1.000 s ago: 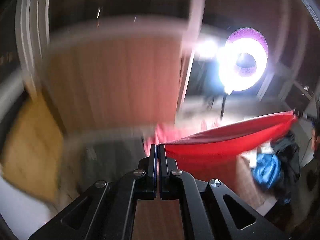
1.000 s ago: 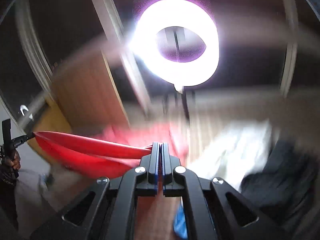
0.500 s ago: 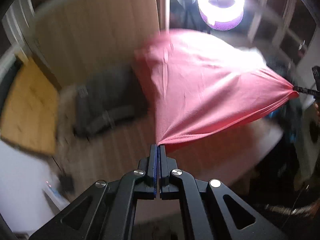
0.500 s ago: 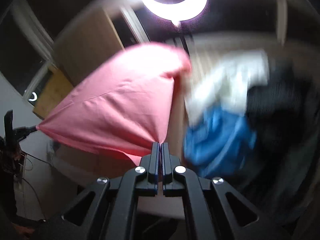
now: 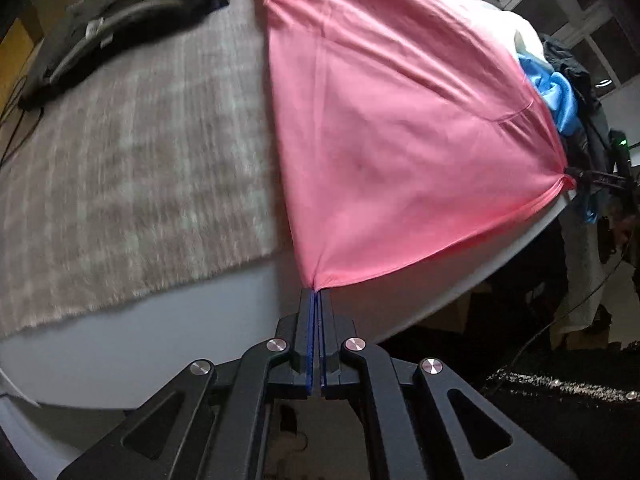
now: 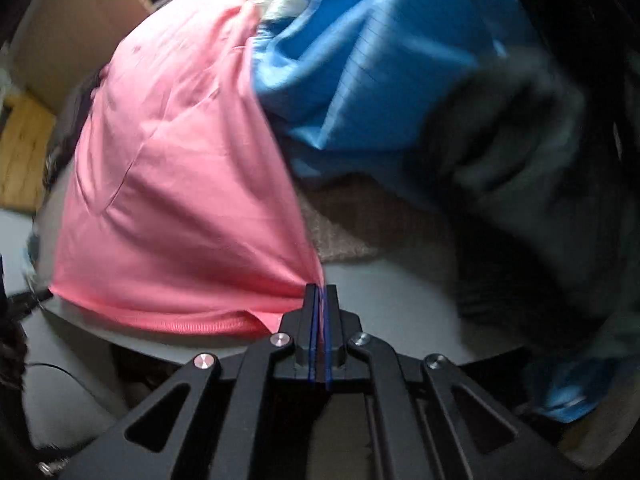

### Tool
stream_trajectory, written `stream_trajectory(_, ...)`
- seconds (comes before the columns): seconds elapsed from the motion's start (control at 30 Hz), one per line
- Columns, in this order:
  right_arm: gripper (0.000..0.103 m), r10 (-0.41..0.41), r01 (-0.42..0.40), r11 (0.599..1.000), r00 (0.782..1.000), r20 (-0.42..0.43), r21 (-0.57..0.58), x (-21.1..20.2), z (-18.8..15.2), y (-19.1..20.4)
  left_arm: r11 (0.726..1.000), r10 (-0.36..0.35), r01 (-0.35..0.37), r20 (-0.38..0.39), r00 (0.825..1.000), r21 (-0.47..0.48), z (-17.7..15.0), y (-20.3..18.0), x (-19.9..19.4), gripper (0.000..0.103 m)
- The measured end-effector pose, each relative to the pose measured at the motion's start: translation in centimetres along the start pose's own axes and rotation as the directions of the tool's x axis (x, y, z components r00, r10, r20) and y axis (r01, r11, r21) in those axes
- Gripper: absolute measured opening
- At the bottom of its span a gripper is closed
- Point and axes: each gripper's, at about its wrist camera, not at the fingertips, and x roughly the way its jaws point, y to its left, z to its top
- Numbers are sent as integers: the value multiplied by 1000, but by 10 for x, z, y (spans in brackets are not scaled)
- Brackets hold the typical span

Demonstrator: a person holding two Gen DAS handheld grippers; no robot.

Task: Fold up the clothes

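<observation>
A pink shirt [image 5: 400, 128] is stretched taut between my two grippers over the near edge of a white table [image 5: 160, 344]. My left gripper [image 5: 316, 292] is shut on one bottom corner of it. The other corner is pinched by my right gripper [image 6: 320, 288], which also shows at the far right of the left wrist view as the right gripper [image 5: 576, 178]. In the right wrist view the pink shirt [image 6: 180, 184] fills the left half, its hem [image 6: 180, 324] hanging over the table edge. Its far end lies bunched on the table.
A beige woven mat [image 5: 132, 168] covers the table [image 6: 400, 292]. Dark grey folded clothing [image 5: 116, 24] lies at the far left. A blue garment [image 6: 368, 60], a white one and dark clothes [image 6: 540, 184] are piled to the right. A wooden box [image 6: 24, 152] stands beyond.
Both grippers have come down and tipped toward the table, still shut on the shirt's corners. The shirt, first lifted and billowing, now spreads low over the table. The ring light has left view.
</observation>
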Motion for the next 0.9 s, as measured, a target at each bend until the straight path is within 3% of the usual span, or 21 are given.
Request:
stream_trajectory(0.17,5,4,1,997,998,65,-80,-55,13,27,1000,13,-12,61,998,-10,18,20,-51,1)
stream_trajectory(0.27,6,30,-12,993,989,146,-118,-85,50,45,999,35,-39,142,989,25,48,25,-84,1)
stream_trajectory(0.3,7,33,-10,992,984,176,-129,-94,65,51,998,35,-42,171,985,40,64,27,-92,1)
stream_trajectory(0.37,29,31,5,990,968,250,-144,-105,98,64,995,33,-53,227,973,83,110,26,-104,1)
stream_trajectory(0.53,31,-16,93,977,928,373,-190,-109,195,75,987,-13,-40,320,947,157,209,2,-102,3)
stream_trajectory(0.67,31,-37,103,981,928,370,-162,-66,277,54,987,4,-64,370,929,150,281,-18,-78,4)
stream_trajectory(0.9,31,-20,63,989,955,297,-137,34,391,19,998,55,-52,330,942,-20,354,5,-23,4)
